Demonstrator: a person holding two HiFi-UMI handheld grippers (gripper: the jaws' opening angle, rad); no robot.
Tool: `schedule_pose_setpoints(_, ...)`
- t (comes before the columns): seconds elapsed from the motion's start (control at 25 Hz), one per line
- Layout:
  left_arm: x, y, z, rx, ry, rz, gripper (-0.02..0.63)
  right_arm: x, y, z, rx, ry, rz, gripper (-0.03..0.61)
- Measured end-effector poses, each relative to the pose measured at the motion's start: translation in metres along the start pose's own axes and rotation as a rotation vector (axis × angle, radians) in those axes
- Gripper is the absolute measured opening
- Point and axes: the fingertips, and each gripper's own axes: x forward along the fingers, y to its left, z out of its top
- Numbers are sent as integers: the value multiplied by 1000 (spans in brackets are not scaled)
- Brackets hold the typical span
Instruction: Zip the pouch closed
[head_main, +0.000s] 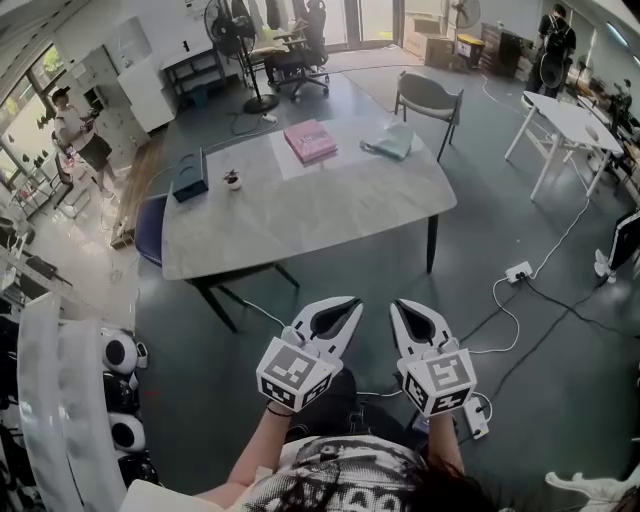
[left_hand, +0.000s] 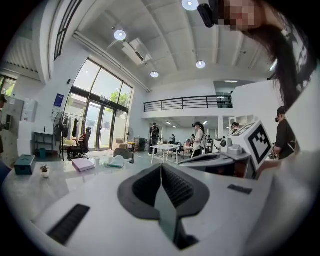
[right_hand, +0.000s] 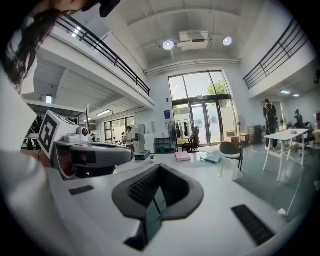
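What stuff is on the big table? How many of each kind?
Pink book: 1
Pale green pouch: 1
Dark blue box: 1
Small potted plant: 1
Total: 4

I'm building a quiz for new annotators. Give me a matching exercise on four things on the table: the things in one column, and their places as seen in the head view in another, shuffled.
Things:
1. pouch
2. pink book
3. dark blue box
4. potted plant

Places:
A. at the left edge of the table
B. far side, nearest the grey chair
C. just right of the dark blue box
D. far side, left of the pouch

Pairs: 1-B, 2-D, 3-A, 4-C
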Motion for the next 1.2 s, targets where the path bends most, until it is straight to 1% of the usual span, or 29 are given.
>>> schedule_pose_setpoints(0.12, 3, 5, -4, -2, 12, 2, 14, 8, 1, -3, 5, 2, 14, -2)
schedule_pose_setpoints(0.28, 18, 22, -8, -11, 19, 8, 14, 26, -3, -6, 6, 11, 29, -2)
schedule_pose_setpoints(0.56, 67, 65, -7, -21, 11, -9, 14, 77, -40, -2, 4, 30, 21, -2)
schedule_pose_setpoints(0.76, 99, 117, -7, -42, 32, -15, 14, 133, -65, 7, 34, 43, 18, -1)
schedule_pose_setpoints(0.96, 135, 175, -8, -76, 61, -26, 14, 198, -91, 15, 54, 83, 17, -2)
schedule_pose_setpoints(1.2, 169, 236, -2, -83, 60, -53, 14, 258, -113, 27, 56, 103, -11, -1)
